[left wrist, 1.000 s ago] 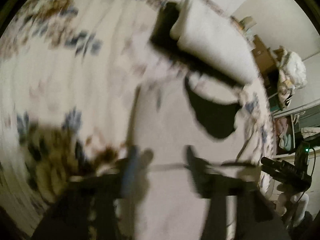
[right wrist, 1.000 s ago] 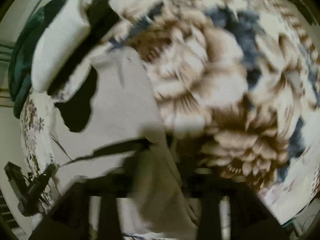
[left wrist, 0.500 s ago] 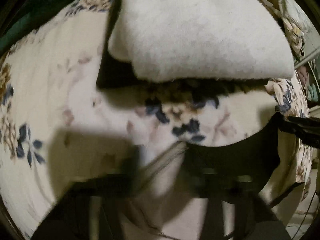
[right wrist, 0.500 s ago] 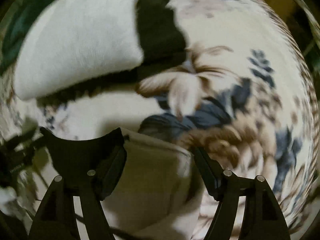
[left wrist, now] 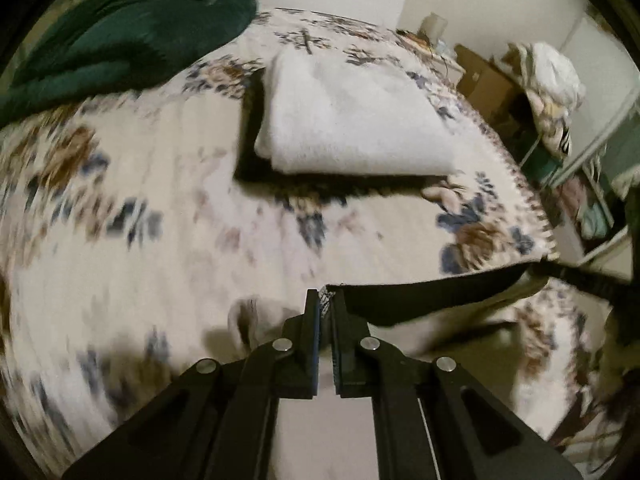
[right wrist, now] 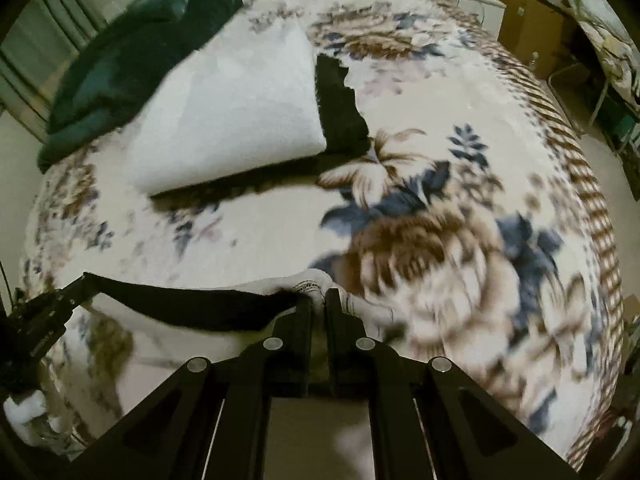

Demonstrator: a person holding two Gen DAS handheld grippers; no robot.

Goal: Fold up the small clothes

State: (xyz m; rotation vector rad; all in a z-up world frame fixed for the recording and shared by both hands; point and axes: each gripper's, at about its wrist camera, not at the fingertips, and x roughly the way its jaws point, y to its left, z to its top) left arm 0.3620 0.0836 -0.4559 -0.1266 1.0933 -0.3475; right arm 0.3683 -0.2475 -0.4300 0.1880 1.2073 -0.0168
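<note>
A small beige garment with a black band point(left wrist: 420, 292) is stretched between my two grippers above a floral bed blanket point(left wrist: 140, 200). My left gripper point(left wrist: 325, 300) is shut on one end of the band. My right gripper point(right wrist: 319, 300) is shut on the other end; the band point(right wrist: 188, 300) runs left from it to the other gripper point(right wrist: 36, 320). The beige cloth point(right wrist: 312, 416) hangs below the fingers, mostly hidden.
A folded white towel point(left wrist: 344, 120) lies on a black folded item point(left wrist: 250, 132) mid-bed; both show in the right wrist view point(right wrist: 240, 112). A dark green blanket point(left wrist: 120, 40) lies at the far left. Cardboard boxes point(left wrist: 484, 84) and clutter stand beyond the bed's right edge.
Both grippers have closed on the garment's band and lifted it off the blanket, drawing it taut between them. Both views have pulled back from the towel.
</note>
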